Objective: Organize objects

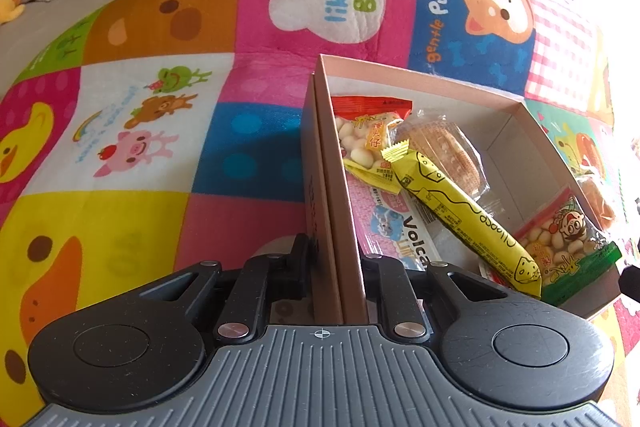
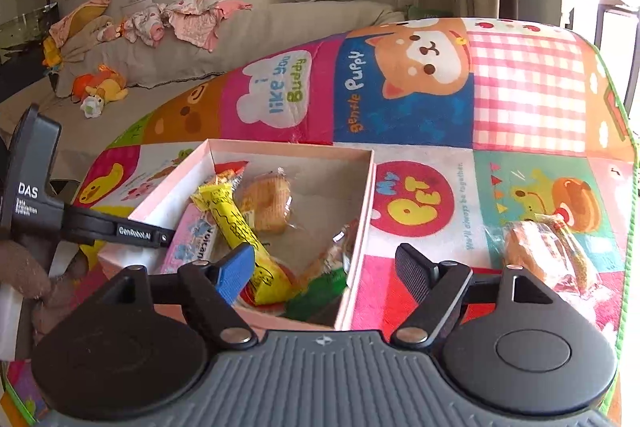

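Left wrist: jaws clamp box point(image 1: 340, 187) wall (snacks inside); right jaws open above.

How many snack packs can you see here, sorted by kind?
Yellow stick pack: 1
Puff-ball bags, one red-topped, one green-edged: 2
Wrapped cakes, one in the box, one on the mat: 2
Flat pink-and-white pack: 1
Total: 6

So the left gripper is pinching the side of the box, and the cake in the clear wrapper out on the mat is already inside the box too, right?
Not quite. The right wrist view shows that cake lying on the mat, outside the box. The left gripper is pinching the box's side.
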### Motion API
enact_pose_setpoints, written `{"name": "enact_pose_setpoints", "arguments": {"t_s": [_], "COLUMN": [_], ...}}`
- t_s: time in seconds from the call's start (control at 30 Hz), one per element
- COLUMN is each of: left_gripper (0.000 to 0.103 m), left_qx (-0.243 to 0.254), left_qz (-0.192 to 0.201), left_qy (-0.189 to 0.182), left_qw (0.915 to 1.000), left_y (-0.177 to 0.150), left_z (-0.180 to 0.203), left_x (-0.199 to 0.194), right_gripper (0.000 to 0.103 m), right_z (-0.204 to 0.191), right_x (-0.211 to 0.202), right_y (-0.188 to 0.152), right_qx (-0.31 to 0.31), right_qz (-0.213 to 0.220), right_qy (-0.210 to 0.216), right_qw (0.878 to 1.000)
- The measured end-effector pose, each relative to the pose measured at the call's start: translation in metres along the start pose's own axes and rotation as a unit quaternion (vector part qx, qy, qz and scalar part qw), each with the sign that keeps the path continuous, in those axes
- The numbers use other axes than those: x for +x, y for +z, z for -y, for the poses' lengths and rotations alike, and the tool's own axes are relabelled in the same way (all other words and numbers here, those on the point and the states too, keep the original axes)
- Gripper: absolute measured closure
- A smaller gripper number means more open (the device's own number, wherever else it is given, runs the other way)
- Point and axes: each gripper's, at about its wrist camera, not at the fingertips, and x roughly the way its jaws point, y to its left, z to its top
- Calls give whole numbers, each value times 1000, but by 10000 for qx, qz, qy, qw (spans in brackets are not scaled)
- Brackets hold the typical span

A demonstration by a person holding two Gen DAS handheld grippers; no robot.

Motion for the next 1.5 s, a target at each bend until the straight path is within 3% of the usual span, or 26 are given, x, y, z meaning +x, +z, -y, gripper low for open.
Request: {"name": "enact_pose_setpoints", "arguments": {"t_s": [0.2,0.3,0.37,0.43,0.6,0.63,0.73,0.87,0.97,1.03,1.17,1.27,1.4,1.47,1.5], "left_gripper": [85,85,85,85,85,85,85,85,85,85,85,85,85,84,84], "left_qx": [-11,-13,-4,13,13,16,19,19,8,-1,11,7,-21,-25,-23], "left_qz": [-5,-12,-17,-23,-26,-25,-26,-25,-24,-20,-25,-23,-20,-22,-20], "left_qy": [12,19,30,28,28,23,24,27,29,16,16,14,0,-9,-10], "left_qw": [10000,10000,10000,10000,10000,10000,10000,10000,10000,10000,10000,10000,10000,10000,10000], "left_y": [0,0,0,0,0,0,0,0,-1,-1,-1,-1,-1,-1,-1], "left_z": [0,0,0,0,0,1,1,1,1,0,1,1,1,0,1], "left_x": [0,0,0,0,-1,-1,-1,-1,-1,-1,-1,-1,-1,-1,-1], "right_gripper": [25,25,30,41,43,52,63,63,63,49,48,42,42,46,55], "right_z": [49,68,63,55,30,23,10,10,2,-4,-22,-32,-39,-42,-44], "right_x": [-14,-15,-13,-9,7,13,30,29,19,16,6,-2,7,16,20], "right_y": [-19,-23,-22,-19,-5,-2,4,8,9,8,6,9,15,15,15], "right_qx": [546,905,783,677,525,424,203,273,-67,-203,-602,-733,-706,-695,-695], "right_qz": [-111,-186,-188,-185,-140,-156,-236,-139,39,33,164,273,112,4,-53], "right_qy": [-653,-668,-703,-557,-286,-369,-586,-616,-670,-491,-370,-43,210,188,181], "right_qw": [9963,9935,9943,9960,9981,9983,9978,9976,9977,9986,9974,9969,9972,9974,9974]}}
